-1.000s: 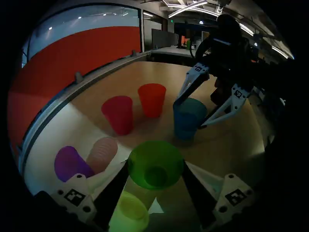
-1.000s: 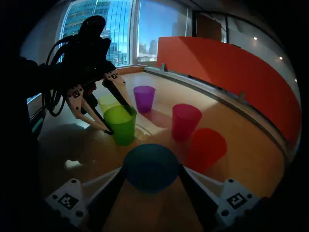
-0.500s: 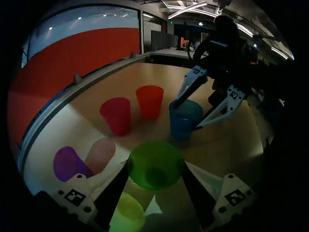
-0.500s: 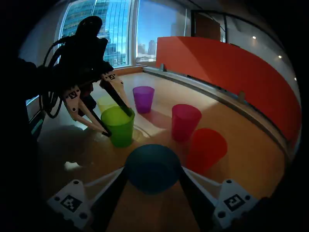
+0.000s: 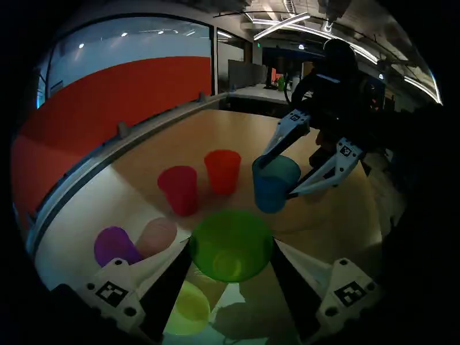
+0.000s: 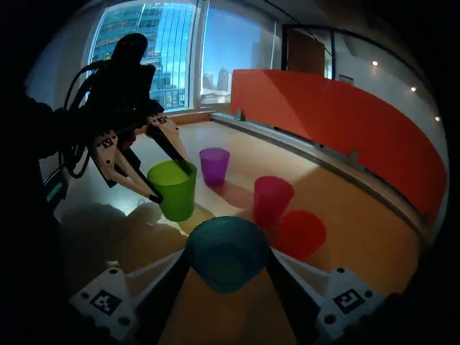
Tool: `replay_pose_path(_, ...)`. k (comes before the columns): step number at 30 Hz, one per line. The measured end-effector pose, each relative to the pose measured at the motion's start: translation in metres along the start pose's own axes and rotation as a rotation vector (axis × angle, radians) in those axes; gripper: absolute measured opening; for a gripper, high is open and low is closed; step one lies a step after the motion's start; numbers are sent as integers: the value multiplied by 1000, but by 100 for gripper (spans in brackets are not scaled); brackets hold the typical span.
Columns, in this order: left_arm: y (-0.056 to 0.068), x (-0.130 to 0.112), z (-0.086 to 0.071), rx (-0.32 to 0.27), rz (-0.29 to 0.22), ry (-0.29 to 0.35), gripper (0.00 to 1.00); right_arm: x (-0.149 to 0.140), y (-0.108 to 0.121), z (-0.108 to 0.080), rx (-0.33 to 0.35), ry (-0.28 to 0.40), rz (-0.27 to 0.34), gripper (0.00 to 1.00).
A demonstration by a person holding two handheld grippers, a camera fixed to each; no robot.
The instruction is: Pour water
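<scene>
My left gripper point(image 5: 230, 248) is shut on a green cup point(image 5: 232, 230), held upright above the wooden table point(image 5: 178, 132). My right gripper point(image 6: 227, 257) is shut on a blue cup point(image 6: 227, 244), also upright and off the table. In the left gripper view the right gripper point(image 5: 276, 179) holds that blue cup point(image 5: 275, 187) just beyond the green one. In the right gripper view the left gripper point(image 6: 171, 181) carries the green cup point(image 6: 172, 192) to the left. I cannot tell whether either cup holds water.
On the table stand a red cup point(image 5: 180, 190), an orange-red cup point(image 5: 222, 171), a purple cup point(image 5: 113, 246), a pale pink cup point(image 5: 156, 237) and a yellow-green cup point(image 5: 190, 307) below my left fingers. A red wall point(image 6: 345, 115) runs along the table's far edge. A person's dark sleeve point(image 6: 40, 132) is at the left.
Both grippers have risen with their cups, so the cups on the table look lower and smaller. The blue and green cups have come a little closer together.
</scene>
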State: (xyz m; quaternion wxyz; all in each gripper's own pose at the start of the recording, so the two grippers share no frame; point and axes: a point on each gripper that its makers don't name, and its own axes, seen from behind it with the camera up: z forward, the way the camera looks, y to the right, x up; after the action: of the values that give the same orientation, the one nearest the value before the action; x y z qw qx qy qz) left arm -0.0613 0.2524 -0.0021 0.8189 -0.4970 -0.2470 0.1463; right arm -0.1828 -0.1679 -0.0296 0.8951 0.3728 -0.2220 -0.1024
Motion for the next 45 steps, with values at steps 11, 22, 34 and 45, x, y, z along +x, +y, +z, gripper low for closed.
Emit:
replay_pose_path(11,3,35,-41,39,-17,100,89,45,0,-26,-42,96,-20,92)
replay_pose_path(22,-1,66,-78,83,-23,202,89,81,-6,-44,-65,183,-35,92)
replay_pose_path(34,4,82,-106,105,-30,292,89,106,-17,-50,-80,262,-42,92)
replay_pose_path(45,2,93,-123,117,-42,352,90,130,-23,-55,-100,355,-26,92)
